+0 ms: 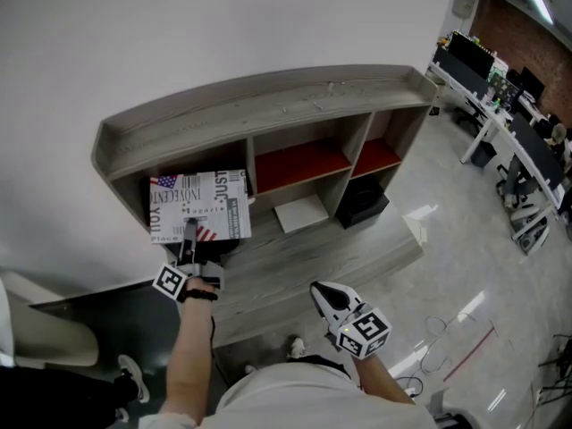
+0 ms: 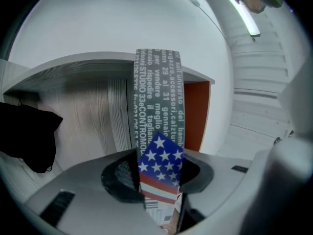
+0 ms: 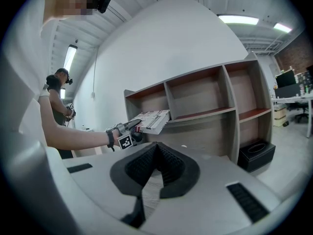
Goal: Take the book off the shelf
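Closest to the person, the right gripper (image 1: 329,295) hangs empty, its 2 jaws drawn together at the tips with nothing between them. Further out, the left gripper (image 1: 189,235) has its 2 jaws clamped on the near edge of the book (image 1: 198,206), which juts out past their tips, tilted. Just beyond those tips is the top left compartment of the grey wooden shelf (image 1: 268,105).
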